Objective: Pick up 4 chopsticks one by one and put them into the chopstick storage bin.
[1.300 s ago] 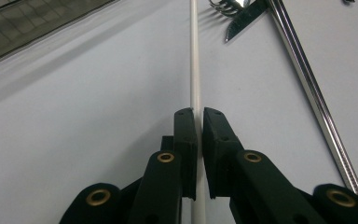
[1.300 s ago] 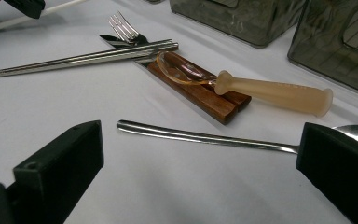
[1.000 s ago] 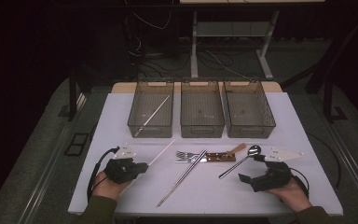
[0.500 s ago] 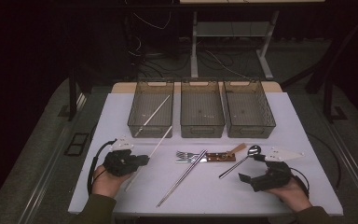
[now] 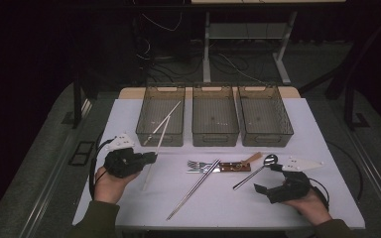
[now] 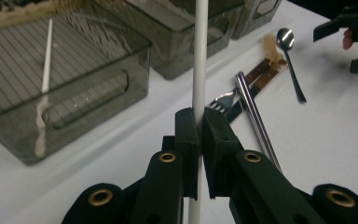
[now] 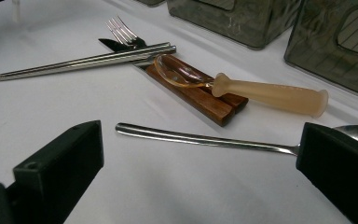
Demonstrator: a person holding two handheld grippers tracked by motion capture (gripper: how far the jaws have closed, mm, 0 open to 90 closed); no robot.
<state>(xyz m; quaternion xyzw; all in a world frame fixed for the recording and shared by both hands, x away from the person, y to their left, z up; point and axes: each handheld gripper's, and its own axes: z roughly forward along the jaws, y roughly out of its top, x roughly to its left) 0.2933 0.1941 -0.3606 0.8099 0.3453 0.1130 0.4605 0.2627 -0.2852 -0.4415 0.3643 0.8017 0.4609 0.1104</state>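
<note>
The left gripper has the white chopstick pinched tight between its jaws, and compared with a second ago the stick has come up off the table; back then it lay flat on the white table with the gripper low beside it, now its far end tilts up toward the front wall of the left bin, while its near end hangs down below the jaws; in the left gripper view the stick runs straight up through the closed jaws, so the grip sits partway along its length, not at a tip; a second white chopstick already leans inside that same bin, which makes me think this one is headed there to join its mate; the lift looks like the start of a carry, with the drop itself not yet done; the right gripper has not budged, its jaws standing wide apart and holding nothing, resting by the metal spoon whose handle lies between them on the table; the metal chopsticks, the fork and the amber spoon on its wooden rest lie just as they did, so the rest of the sorting is still to come
</note>
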